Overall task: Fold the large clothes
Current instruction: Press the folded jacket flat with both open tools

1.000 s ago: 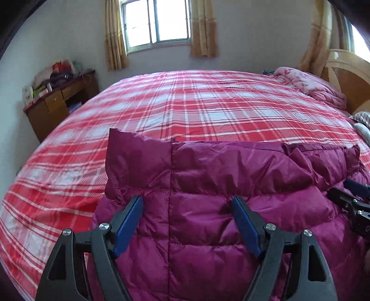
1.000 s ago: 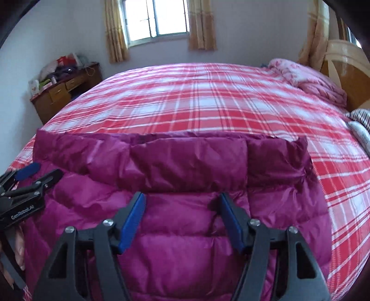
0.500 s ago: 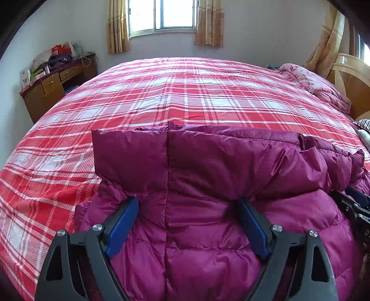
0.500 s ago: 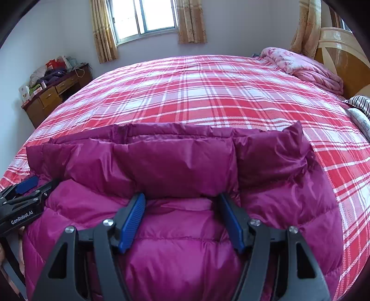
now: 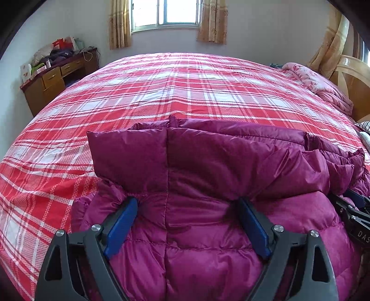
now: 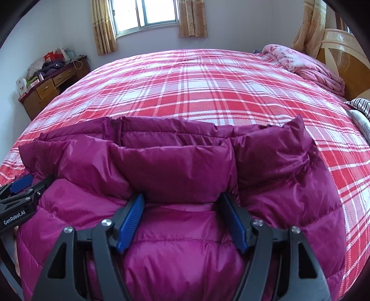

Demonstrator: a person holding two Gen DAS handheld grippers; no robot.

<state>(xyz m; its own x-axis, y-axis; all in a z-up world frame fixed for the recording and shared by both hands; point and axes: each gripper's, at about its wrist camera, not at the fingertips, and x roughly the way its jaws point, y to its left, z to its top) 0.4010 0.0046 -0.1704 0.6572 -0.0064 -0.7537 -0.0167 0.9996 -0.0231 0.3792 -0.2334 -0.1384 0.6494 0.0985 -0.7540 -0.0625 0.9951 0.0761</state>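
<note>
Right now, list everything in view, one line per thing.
jacket: one, magenta, quilted, bunched on the bed's near edge
bedspread: one, red and white plaid, covering the bed
blanket: one, pink, heaped by the headboard
headboard: one, tan wood, far right
desk: one, brown, far left, cluttered on top
window: one, far wall
curtains: yellow, beside the window and at right
left gripper: black with blue pads, jaws apart around a jacket fold
right gripper: the same

Bright curtained window [image 5: 165, 11] on a pale wall [image 5: 266, 30]; red plaid bed [image 5: 185, 88]; cluttered wooden dresser [image 5: 57, 76] far left of the claw.
</note>
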